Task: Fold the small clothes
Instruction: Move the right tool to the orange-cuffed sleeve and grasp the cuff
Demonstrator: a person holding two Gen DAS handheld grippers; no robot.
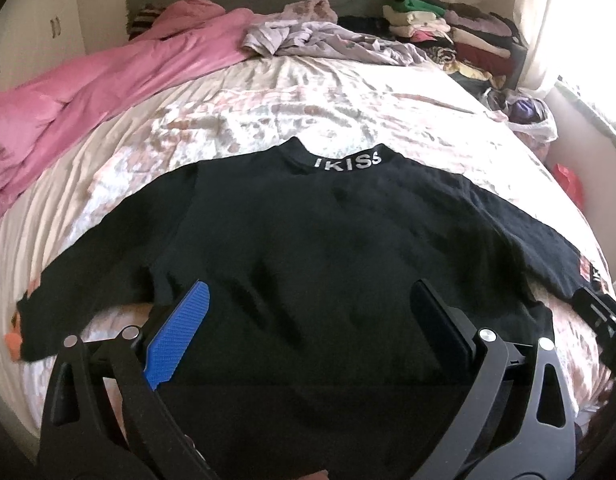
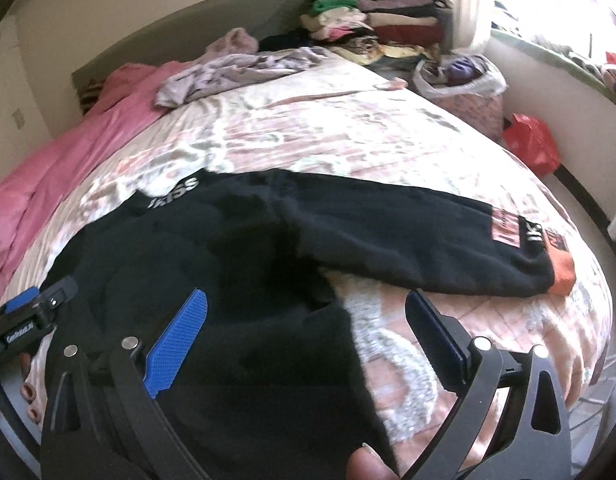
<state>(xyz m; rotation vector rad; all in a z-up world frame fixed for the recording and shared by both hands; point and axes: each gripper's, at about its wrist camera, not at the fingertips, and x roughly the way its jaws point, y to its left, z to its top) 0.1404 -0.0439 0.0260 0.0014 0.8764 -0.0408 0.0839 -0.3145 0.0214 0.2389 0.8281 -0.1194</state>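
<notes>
A black sweater (image 1: 308, 248) with "IKISS" on its collar lies flat on the bed, both sleeves spread out sideways. Its right sleeve (image 2: 408, 236) ends in an orange cuff (image 2: 562, 276). My left gripper (image 1: 308, 300) hovers open over the sweater's lower body, nothing between its fingers. My right gripper (image 2: 308, 312) is open too, above the sweater's right lower corner, where the hem meets the bedspread. The right gripper's tip (image 1: 600, 312) shows at the right edge of the left wrist view, and the left gripper (image 2: 32, 312) shows at the left edge of the right wrist view.
The bed (image 1: 308, 104) has a floral bedspread. A pink duvet (image 1: 108, 80) lies along its left side and a crumpled lilac garment (image 1: 332, 40) near the headboard. Stacks of folded clothes (image 1: 452, 28) sit at the far right corner. A white bag (image 2: 460, 76) and a red bag (image 2: 532, 144) stand beside the bed.
</notes>
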